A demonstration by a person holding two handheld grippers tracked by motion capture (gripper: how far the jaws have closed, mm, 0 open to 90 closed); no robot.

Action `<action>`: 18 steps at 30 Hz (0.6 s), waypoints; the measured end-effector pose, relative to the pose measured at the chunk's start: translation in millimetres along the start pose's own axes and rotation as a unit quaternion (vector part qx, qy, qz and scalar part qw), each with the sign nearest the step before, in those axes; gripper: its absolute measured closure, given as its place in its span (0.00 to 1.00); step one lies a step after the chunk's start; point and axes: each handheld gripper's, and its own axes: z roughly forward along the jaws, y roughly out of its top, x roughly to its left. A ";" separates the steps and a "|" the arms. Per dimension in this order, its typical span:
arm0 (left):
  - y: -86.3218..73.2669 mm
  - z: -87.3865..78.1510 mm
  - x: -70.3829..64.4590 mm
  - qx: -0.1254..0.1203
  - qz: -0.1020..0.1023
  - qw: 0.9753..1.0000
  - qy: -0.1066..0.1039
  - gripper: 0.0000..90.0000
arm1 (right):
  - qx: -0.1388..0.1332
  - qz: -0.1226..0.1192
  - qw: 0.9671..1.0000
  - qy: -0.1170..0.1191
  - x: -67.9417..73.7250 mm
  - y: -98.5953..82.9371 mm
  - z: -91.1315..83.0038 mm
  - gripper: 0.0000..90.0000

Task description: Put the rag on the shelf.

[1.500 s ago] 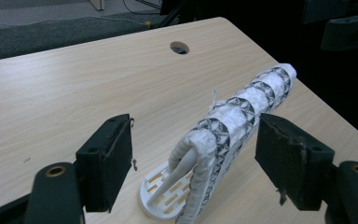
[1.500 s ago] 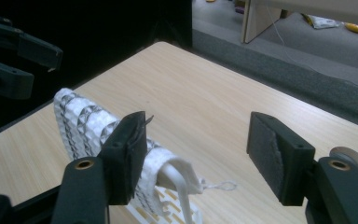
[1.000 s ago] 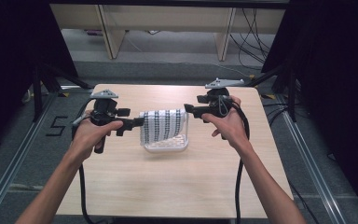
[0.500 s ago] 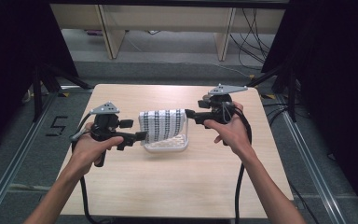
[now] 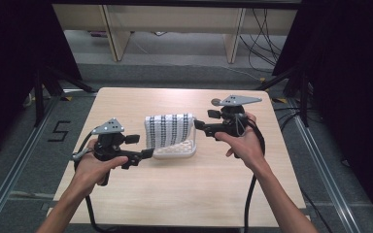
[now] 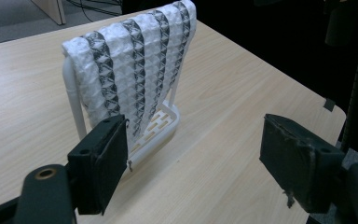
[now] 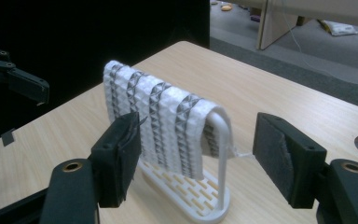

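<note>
— Pale wooden table, mid-frame in the high view, dark floor on every side. How far along does the work look?

— Well along, I'd judge: the striped cloth already hangs over the white rack at the frame's centre. Left gripper, lower left of the rack, and right gripper, to its right, both stand wide, gripping nothing.

— Room to move?

— Plenty toward the bottom of the frame; the table edges lie well away from the rack.
</note>
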 end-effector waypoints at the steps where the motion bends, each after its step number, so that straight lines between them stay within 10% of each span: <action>1: -1.4 -0.1 -1.3 0.002 0.002 1.000 0.002 0.25 | -0.005 -0.008 1.000 0.004 -0.5 -1.8 1.0 0.37; 18: -19.1 5.0 -14.4 0.011 0.020 1.000 0.004 0.25 | -0.001 0.003 1.000 0.005 6.4 -20.3 -5.8 0.36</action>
